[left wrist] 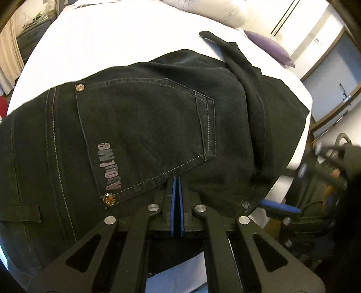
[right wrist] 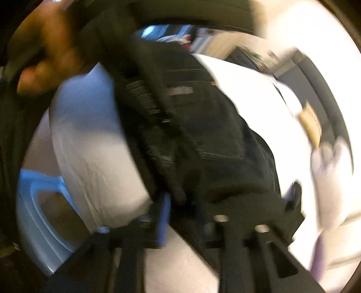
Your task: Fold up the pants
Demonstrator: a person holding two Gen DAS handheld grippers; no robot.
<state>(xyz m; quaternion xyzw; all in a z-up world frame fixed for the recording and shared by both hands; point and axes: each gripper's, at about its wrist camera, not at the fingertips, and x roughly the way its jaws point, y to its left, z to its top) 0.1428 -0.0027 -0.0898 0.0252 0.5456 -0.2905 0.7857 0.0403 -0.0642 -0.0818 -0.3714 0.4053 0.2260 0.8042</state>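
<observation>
A: Looking at the black pants (left wrist: 144,126); spread on the white bed (left wrist: 108,45), back pocket up?

B: yep; left gripper (left wrist: 177,180) pinched closed over the waistband; right gripper (right wrist: 227,202) jaws parted, pants fabric between them; blurry though

A bed with a white sheet (left wrist: 117,45). A white pillow (left wrist: 209,9) and a purple cushion (left wrist: 270,48) lie at its far end. White wardrobe doors (left wrist: 293,24) stand behind.
</observation>
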